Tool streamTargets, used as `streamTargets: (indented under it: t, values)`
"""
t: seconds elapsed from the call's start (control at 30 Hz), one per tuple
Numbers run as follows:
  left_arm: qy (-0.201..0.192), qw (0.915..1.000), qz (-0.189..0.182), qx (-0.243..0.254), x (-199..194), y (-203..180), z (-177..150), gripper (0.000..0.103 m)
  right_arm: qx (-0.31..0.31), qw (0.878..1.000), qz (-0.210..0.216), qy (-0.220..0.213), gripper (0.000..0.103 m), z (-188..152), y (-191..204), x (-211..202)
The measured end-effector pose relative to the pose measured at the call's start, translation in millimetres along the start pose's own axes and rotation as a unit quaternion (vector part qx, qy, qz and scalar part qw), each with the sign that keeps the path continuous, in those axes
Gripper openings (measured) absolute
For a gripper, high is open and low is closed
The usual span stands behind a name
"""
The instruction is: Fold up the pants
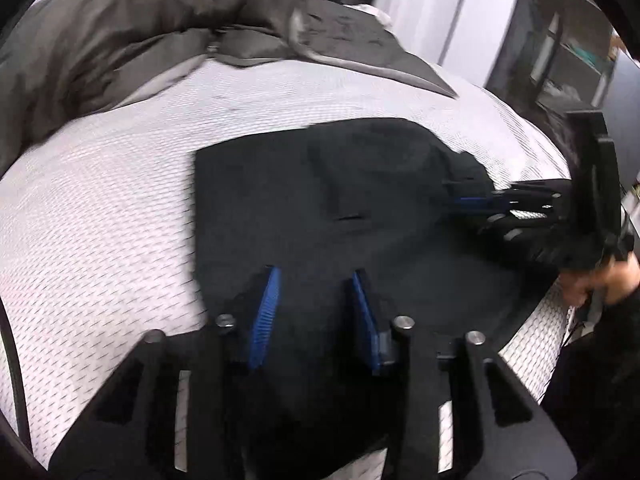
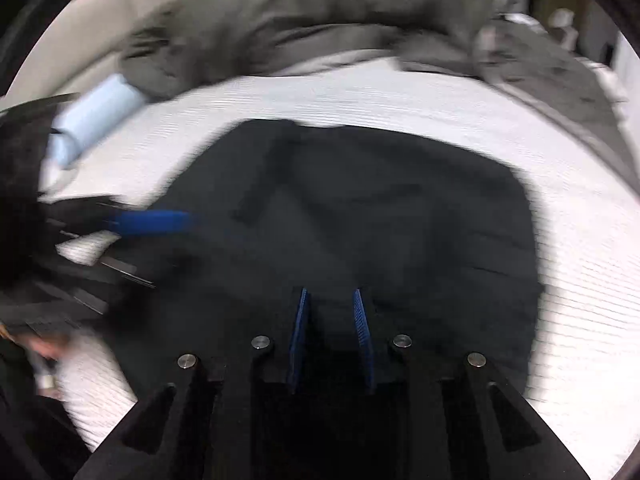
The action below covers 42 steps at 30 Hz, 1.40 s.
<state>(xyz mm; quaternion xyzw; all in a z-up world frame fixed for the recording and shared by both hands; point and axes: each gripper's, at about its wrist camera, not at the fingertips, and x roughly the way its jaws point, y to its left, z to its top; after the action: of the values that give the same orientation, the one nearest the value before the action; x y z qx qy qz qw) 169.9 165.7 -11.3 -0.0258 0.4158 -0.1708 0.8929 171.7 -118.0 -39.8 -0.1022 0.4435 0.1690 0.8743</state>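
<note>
Black pants [image 1: 320, 184] [image 2: 400, 208] lie folded in a rough rectangle on a white quilted mattress [image 1: 100, 200] [image 2: 580, 280]. My left gripper [image 1: 316, 272] hovers over their near edge. Its blue pads [image 1: 266, 312] stand apart, with dark cloth beneath and between them but not pinched. The right wrist view shows it blurred at the left [image 2: 188, 218]. My right gripper [image 2: 330, 292] sits at the pants' right edge [image 1: 456, 200]. Its pads are close together, and a bunched fold of the cloth is caught at their tips.
A grey duvet [image 1: 120, 32] [image 2: 320, 8] is heaped along the far side of the mattress. A light blue roll [image 2: 96, 116] lies beside it. A person's hand [image 1: 592, 280] holds the right gripper. Dark shelving [image 1: 568, 52] stands beyond the bed.
</note>
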Motion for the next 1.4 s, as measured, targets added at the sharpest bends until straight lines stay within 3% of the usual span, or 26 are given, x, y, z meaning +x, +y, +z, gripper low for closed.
streamTargets:
  t: [0.03,0.1,0.13,0.27,0.37,0.43,0.47,0.57,0.63,0.7,0.83,0.93,1.07,1.13,1.2,1.23,1.3,1.4]
  values:
    - [0.001,0.9999,0.009,-0.007,-2,5,-3,0.027,0.009,1.0,0.025,0.005,0.021,-1,-10,-5]
    - [0.002,0.9996,0.023,-0.015,-7,8,-5,0.027,-0.008,1.0,0.028,0.005,0.023,-1,-9,-11]
    - [-0.001,0.9995,0.026,-0.017,-11,7,-2,0.027,-0.015,1.0,0.027,0.002,0.029,0,-4,-14]
    - [-0.028,0.9996,0.001,-0.009,-16,2,29,0.028,-0.005,0.997,0.071,-0.035,0.039,18,18,-24]
    - [0.002,0.9998,0.005,0.021,23,-2,61,0.028,-0.025,0.997,0.065,-0.03,0.04,41,46,-5]
    - [0.042,0.9988,0.014,0.021,58,4,71,0.028,-0.047,0.997,0.059,-0.008,0.04,46,62,18]
    - [0.043,0.999,0.008,0.013,60,8,66,0.027,-0.062,0.997,0.043,0.006,0.04,43,66,29]
    - [0.034,0.9993,-0.011,0.008,50,25,62,0.025,-0.054,0.998,0.012,0.014,0.04,36,47,26]
    - [0.036,0.9992,0.016,0.011,42,34,60,0.025,-0.025,0.999,-0.015,0.021,0.036,28,14,16]
    - [0.043,0.9988,0.025,0.001,38,43,59,0.025,-0.001,0.999,0.024,0.024,0.036,24,-5,10]
    - [0.015,0.9996,0.021,-0.008,25,40,81,0.025,-0.001,0.999,0.04,-0.018,0.039,35,5,-11]
    - [0.01,0.9999,0.01,-0.005,40,37,103,0.026,0.009,0.998,0.045,-0.051,0.041,61,18,-9]
    - [0.066,0.9978,0.007,-0.001,87,46,116,0.025,0.01,0.999,0.047,-0.001,0.041,77,23,31]
    - [0.053,0.9986,-0.005,-0.002,83,60,111,0.024,0.007,0.999,0.018,0.026,0.041,72,13,41]
    - [0.052,0.9984,0.02,-0.014,77,74,106,0.024,0.015,0.999,0.003,0.031,0.041,55,-10,31]
    - [0.049,0.9982,0.015,-0.033,72,81,102,0.024,0.023,0.999,0.005,0.031,0.037,50,-21,25]
    - [0.05,0.9963,0.023,-0.065,66,90,98,0.024,0.047,0.998,0.049,0.017,0.039,40,-38,12]
    - [0.056,0.9941,0.022,-0.09,44,88,81,0.028,0.054,0.995,0.079,-0.004,0.049,33,-39,-2]
